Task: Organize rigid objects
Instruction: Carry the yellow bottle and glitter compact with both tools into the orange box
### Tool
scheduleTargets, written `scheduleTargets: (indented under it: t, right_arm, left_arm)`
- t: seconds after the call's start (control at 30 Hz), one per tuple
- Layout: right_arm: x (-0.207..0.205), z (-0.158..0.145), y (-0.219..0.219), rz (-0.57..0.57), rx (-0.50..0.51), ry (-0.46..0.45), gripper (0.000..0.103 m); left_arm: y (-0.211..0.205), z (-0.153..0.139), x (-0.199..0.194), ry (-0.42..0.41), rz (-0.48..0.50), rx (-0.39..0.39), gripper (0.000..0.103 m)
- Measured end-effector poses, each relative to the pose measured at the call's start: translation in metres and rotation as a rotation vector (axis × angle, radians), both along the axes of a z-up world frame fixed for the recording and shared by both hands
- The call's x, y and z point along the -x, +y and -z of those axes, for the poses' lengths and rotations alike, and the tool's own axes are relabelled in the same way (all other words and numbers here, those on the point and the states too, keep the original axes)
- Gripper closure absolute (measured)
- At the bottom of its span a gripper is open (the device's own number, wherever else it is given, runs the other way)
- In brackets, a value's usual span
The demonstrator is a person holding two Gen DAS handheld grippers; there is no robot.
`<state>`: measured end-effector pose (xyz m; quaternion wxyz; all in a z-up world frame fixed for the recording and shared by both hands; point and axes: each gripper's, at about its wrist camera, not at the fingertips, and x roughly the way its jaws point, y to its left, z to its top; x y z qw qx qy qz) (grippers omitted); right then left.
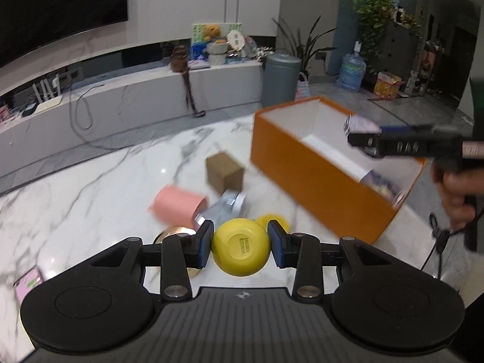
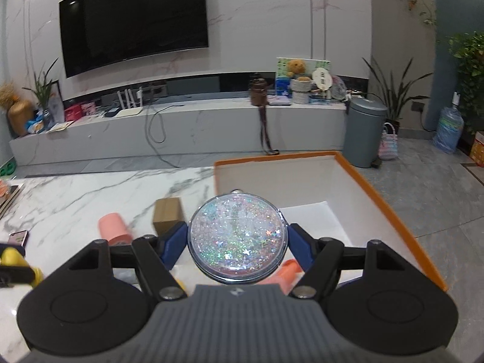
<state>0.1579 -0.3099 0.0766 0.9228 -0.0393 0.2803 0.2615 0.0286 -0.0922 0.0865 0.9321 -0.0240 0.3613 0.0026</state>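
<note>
Left hand-held gripper (image 1: 240,246) is what I see first: its blue pads pinch a small yellow bowl (image 1: 240,246) by its sides, base towards the camera, lifted clear of the marble worktop (image 1: 90,187). Below it lie a pink cup (image 1: 178,207) on its side, a brown cardboard box (image 1: 224,172), a blurred silvery item (image 1: 227,207), a gold lid (image 1: 172,234) and another yellow piece (image 1: 272,220). My right hand-held gripper (image 2: 237,239) clamps a round glitter-filled disc (image 2: 237,237) between its pads, held over the near end of the open orange box (image 2: 393,211). Inside that box I make out white paper and an orange object (image 2: 287,275) beneath the disc.
</note>
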Motion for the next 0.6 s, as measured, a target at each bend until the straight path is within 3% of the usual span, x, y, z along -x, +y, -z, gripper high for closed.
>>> scheduleTargets:
  t: [0.3,0.6]
  right_arm:
    - [-0.028,0.000,-0.031,0.090,0.032,-0.019,0.032]
    - [-0.058,0.000,-0.055,0.148,0.012,0.024,0.032]
  left_arm:
    - [-0.041,-0.022,-0.067,-0.032,0.091,0.034,0.059]
    - [-0.078,-0.030,-0.123,-0.022,0.174,0.035,0.059]
